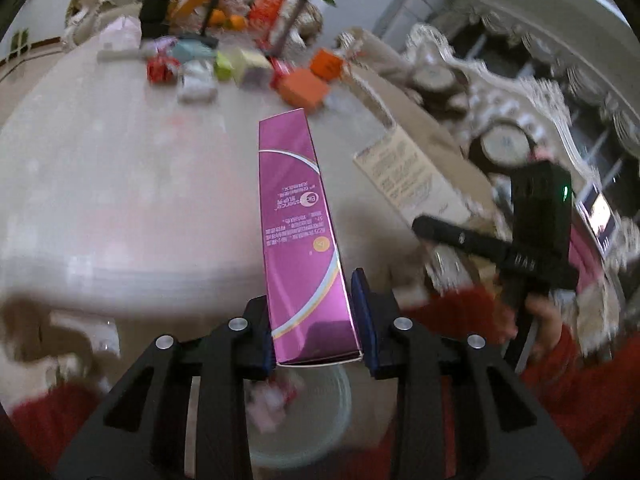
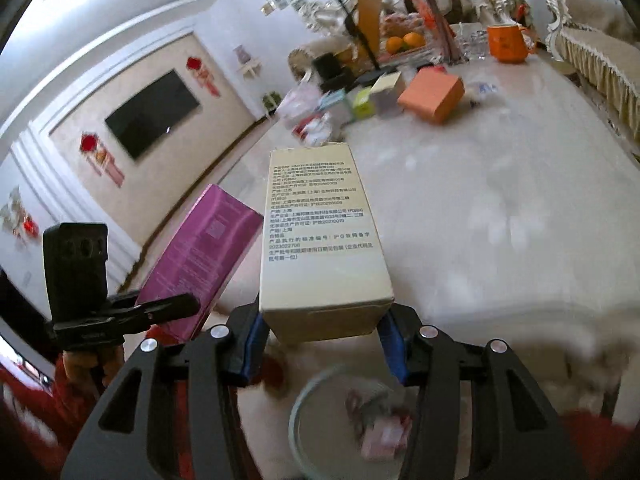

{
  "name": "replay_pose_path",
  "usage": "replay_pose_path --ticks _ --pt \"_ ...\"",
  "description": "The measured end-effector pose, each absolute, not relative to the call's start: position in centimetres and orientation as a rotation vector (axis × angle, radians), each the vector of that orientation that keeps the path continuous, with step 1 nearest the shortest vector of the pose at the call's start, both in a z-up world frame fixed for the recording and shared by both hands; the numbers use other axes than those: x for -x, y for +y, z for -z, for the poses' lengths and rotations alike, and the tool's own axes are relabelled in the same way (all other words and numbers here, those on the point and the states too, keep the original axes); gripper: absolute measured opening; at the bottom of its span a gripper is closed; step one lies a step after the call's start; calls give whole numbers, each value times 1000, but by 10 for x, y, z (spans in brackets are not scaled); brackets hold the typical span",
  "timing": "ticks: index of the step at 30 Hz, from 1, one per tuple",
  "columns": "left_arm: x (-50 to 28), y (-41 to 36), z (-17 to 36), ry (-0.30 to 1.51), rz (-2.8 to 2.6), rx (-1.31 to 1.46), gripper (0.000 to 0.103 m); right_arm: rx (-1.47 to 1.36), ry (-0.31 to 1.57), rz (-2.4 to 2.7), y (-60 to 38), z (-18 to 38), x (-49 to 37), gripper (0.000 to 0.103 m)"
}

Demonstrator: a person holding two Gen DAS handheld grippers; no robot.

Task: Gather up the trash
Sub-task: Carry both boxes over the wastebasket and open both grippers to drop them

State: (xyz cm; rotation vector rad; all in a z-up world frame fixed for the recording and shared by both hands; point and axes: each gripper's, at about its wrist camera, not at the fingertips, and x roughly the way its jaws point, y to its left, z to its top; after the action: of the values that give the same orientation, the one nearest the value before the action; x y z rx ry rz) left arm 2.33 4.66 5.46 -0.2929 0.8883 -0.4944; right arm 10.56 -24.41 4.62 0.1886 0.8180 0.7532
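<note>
The left gripper [image 1: 316, 344] has its jaws clamped on a tall glossy magenta cardboard carton [image 1: 298, 220]; the right gripper [image 2: 320, 344] is clamped on a cream printed cardboard box [image 2: 320, 236]. Both cartons point toward 12 o'clock, and the round translucent bin [image 2: 320, 420] lies at 6 o'clock, directly beneath both loads, off the pale counter [image 2: 500, 208].

Your left gripper [image 1: 318, 330]: matt black plastic arms, shiny metal rivets, blue rubbery pads, holding a pink carton [image 1: 298, 232] of glossy metallic-sheen card. Your right gripper [image 2: 322, 346]: same build, holding a cream carton [image 2: 320, 240] of matt printed card. Tabletop [image 2: 500, 208]: smooth, pale, polished stone look. Orange box [image 2: 432, 94]: matt card. Orange mug [image 2: 507, 43]: glazed, glossy.
</note>
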Motion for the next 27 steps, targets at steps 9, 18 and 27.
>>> replay_pose_path --ticks 9,18,27 --pt "58 27 9 1121 508 226 32 -149 1043 -727 -246 -4 -18 47" --pt "24 6 104 1325 462 151 32 14 1270 -635 -211 96 -47 47" --pt "-2 3 133 1380 339 82 74 114 1300 -516 -200 138 -66 70"
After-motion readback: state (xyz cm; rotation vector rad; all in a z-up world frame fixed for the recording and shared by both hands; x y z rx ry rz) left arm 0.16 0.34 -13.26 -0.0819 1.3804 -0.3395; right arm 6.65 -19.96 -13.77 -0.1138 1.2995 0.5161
